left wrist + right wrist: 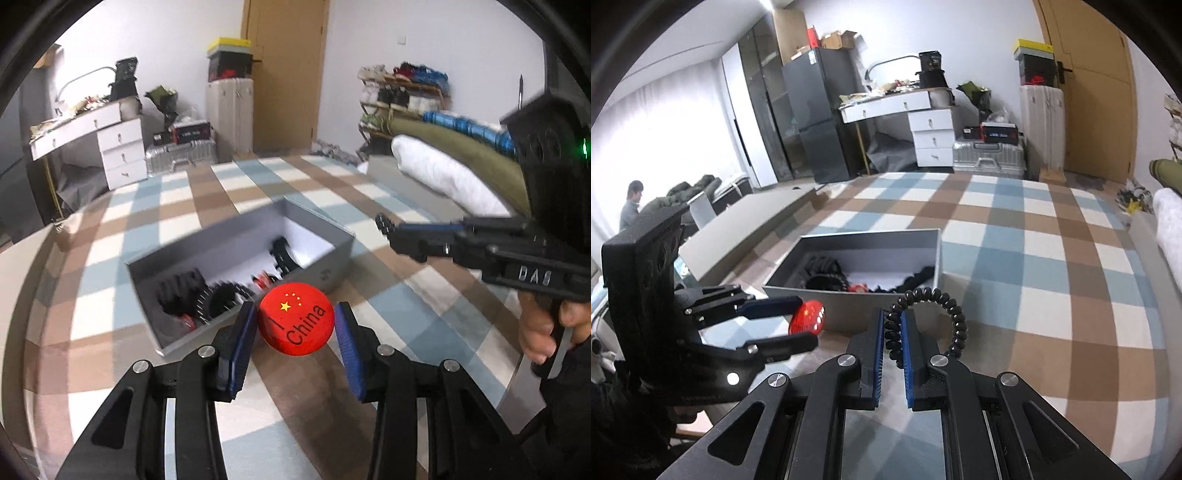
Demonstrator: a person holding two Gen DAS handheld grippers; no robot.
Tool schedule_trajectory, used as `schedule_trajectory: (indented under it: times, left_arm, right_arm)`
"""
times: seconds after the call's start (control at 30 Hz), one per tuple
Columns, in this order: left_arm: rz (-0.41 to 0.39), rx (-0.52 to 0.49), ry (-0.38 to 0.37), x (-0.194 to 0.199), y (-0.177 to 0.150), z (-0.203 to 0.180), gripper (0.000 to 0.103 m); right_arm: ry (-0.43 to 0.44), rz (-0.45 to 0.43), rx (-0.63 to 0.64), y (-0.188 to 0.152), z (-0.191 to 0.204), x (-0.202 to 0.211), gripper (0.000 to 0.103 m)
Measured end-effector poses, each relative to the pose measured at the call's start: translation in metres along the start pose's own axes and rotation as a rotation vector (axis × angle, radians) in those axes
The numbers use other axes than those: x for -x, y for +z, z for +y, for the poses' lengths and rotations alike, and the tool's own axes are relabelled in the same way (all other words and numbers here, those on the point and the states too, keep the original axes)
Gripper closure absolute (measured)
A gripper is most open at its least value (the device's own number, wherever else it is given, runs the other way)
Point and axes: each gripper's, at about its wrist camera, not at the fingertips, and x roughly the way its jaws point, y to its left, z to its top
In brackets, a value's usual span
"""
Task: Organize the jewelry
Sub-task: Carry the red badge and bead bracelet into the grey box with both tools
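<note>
1. Badge (295,320) work first: our left gripper (295,325) has its fingers (242,345) clamped on the red round badge, just short of the grey box (236,236).
2. We should carry it over the near wall, then let go low so it won't bounce out.
3. Our right gripper (894,332) pinches the black coil hair tie (955,314); it can wait beside the box.
4. Underneath lies a checked bed cover (1034,258); drawers (932,140), a suitcase (990,158) and a door (1086,85) stand beyond.

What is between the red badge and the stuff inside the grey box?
Only the grey box's near wall separates the red badge from the contents, as the left wrist view shows.
</note>
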Motion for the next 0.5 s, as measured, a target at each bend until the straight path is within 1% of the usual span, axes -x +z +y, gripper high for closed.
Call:
schedule_trajectory:
  times: [0.2, 0.33, 0.5]
  left_arm:
    - [-0.03, 0.041, 0.06, -0.001, 0.006, 0.015, 0.066]
    - [-0.036, 0.066, 0.081, -0.005, 0.011, 0.025, 0.066]
    - [-0.046, 0.073, 0.106, -0.006, 0.016, 0.031, 0.066]
  right_arm:
    - [0.023, -0.012, 0.002, 0.002, 0.006, -0.006, 0.094]
    - [0.042, -0.013, -0.003, 0.005, 0.007, -0.012, 0.094]
    - [0.081, -0.014, 0.0, 0.014, 0.014, -0.025, 0.094]
